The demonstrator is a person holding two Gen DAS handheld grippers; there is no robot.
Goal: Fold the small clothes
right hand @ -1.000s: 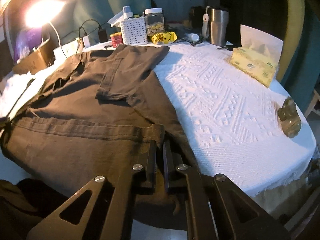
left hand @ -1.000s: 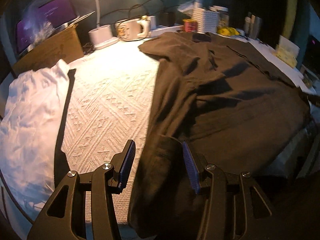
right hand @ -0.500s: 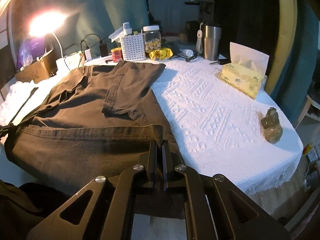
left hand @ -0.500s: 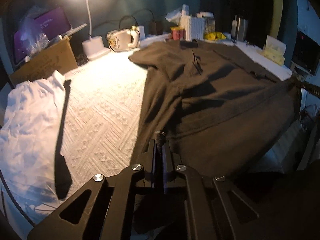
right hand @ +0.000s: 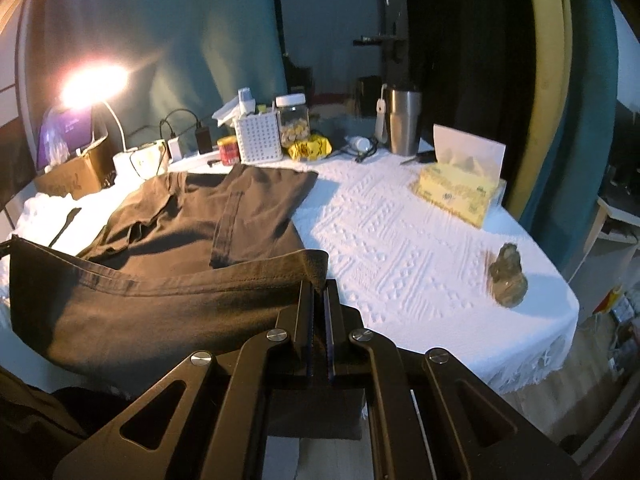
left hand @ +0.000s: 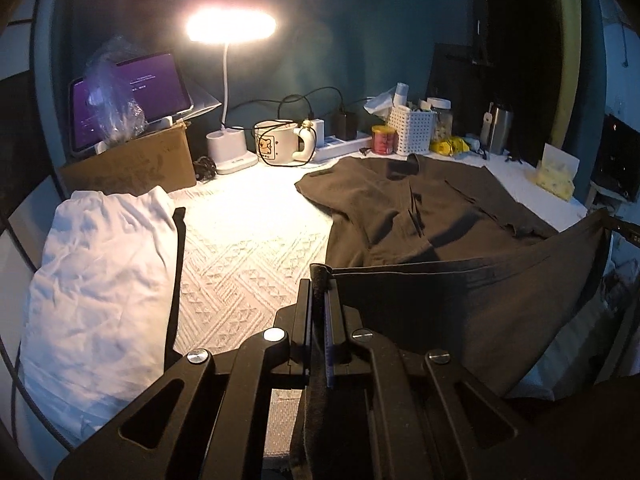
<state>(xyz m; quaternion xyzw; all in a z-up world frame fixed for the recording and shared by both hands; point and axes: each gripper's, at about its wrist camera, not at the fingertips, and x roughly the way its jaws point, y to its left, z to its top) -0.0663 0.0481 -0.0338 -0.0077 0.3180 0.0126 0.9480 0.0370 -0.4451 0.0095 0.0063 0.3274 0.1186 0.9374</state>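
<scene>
A dark brown T-shirt [left hand: 432,216] lies on the white textured tablecloth [left hand: 248,248], collar toward the far clutter. My left gripper [left hand: 318,292] is shut on the left corner of its bottom hem. My right gripper [right hand: 318,292] is shut on the right corner of the same hem of the shirt [right hand: 208,224]. The hem is lifted off the table and stretched taut between the two grippers. The shirt's upper part and sleeves still rest flat on the cloth.
A white garment [left hand: 100,272] with a black strip lies at the left. At the back stand a lit desk lamp [left hand: 230,28], cardboard box [left hand: 128,164], mug [left hand: 276,146], white basket [left hand: 410,128], steel tumbler [right hand: 404,120]. A tissue box [right hand: 460,196] and a small figurine [right hand: 506,276] sit at the right.
My left gripper, open one second ago, has closed on the hem corner. Both grippers have lifted the hem up off the table and pulled it taut.
</scene>
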